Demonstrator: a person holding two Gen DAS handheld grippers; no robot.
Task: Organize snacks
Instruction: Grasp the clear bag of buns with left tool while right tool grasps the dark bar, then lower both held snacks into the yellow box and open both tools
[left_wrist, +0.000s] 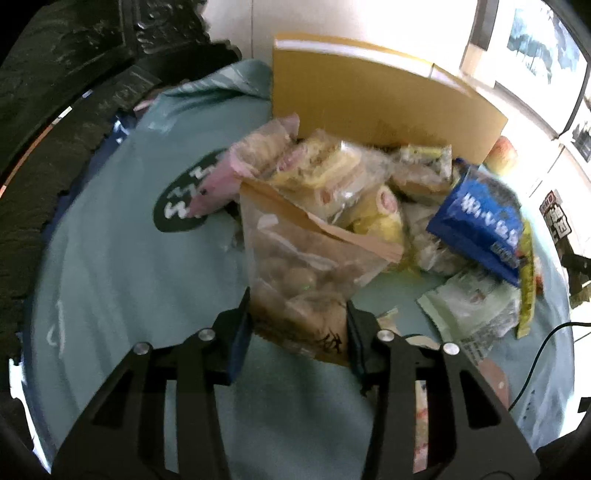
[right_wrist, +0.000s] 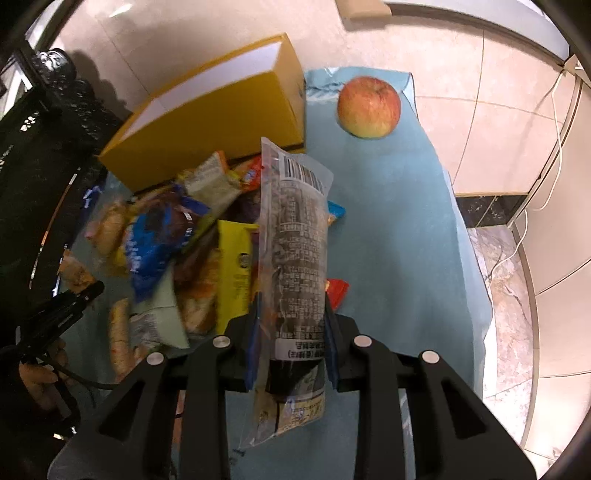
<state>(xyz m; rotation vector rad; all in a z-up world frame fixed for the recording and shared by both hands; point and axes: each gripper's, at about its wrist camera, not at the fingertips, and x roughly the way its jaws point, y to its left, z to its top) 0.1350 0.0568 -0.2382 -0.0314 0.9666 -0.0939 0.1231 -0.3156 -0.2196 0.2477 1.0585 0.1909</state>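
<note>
Gripping with both sets of jaws, I work over a pale blue-green cloth (left_wrist: 129, 229) spread on the floor, with a heap of snack packets (left_wrist: 354, 192) piled in front of a long mustard-yellow cardboard box (left_wrist: 373, 99).

My left gripper (left_wrist: 299, 317) has its jaws narrowed onto the lower end of a clear plastic bag with a brown paper header (left_wrist: 303, 258), full of pale round biscuits; the pads press its two sides and the bag leans up and away from me toward the heap. Left of it on the cloth lies a dark green oval logo with white lettering (left_wrist: 184, 199), partly covered by a pink packet (left_wrist: 218, 181). Behind the bag sit clear wrappers of yellow and pink rolled cakes (left_wrist: 373, 199), then a blue crinkled bag with white script (left_wrist: 480, 225), and below that a pale green flat pouch (left_wrist: 472, 310) lying on the cloth.

My right gripper (right_wrist: 291, 332) has its jaws closed close together on a tall clear packet of dark contents, printed with fine text and a barcode (right_wrist: 295, 240); it stands nearly upright between the pads, its bottom end hanging below them. To its left stands a yellow packet (right_wrist: 234, 273) in the heap, and further left my other gripper's black tip. Just right of the packet a small red wrapper (right_wrist: 338, 291) peeks out. Well apart, near the cloth's far corner, rests a red-and-yellow apple (right_wrist: 369, 107), just beside the box's end.
</note>
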